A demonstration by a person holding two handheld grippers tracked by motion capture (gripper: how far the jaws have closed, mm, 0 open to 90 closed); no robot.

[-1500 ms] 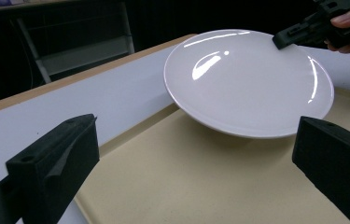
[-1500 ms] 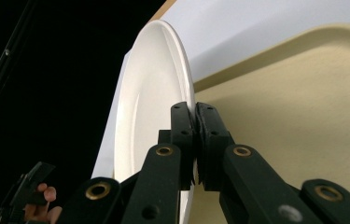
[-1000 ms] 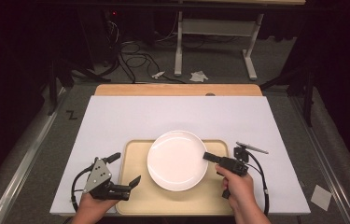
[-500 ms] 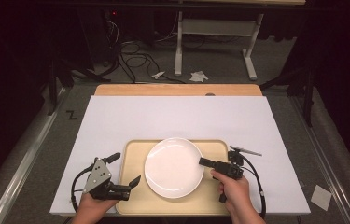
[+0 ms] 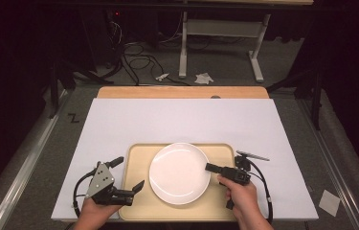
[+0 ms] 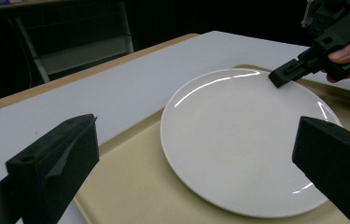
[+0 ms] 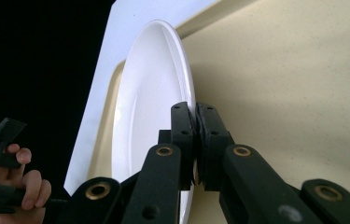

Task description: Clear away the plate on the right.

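Note:
A round white plate [image 5: 179, 173] lies on or just over a beige tray [image 5: 136, 203] at the table's near edge. My right gripper [image 5: 209, 167] is shut on the plate's right rim. In the right gripper view the jaws [image 7: 195, 116] pinch the thin edge of the plate [image 7: 149, 107] over the tray [image 7: 280, 84]. My left gripper [image 5: 130, 172] is open at the tray's left edge, clear of the plate. In the left gripper view the plate [image 6: 242, 140] shows between its spread jaws [image 6: 193, 130], and the right gripper [image 6: 282, 74] grips the far rim.
The tray rests on a white sheet [image 5: 182, 120] that covers the table, with a wooden strip [image 5: 182, 92] along the far edge. Cables [image 5: 139, 57] and a desk frame [image 5: 215, 43] are on the dark floor beyond.
The right gripper has drawn the plate a little toward the table's near edge, over the tray. The left gripper has stayed where it was, open.

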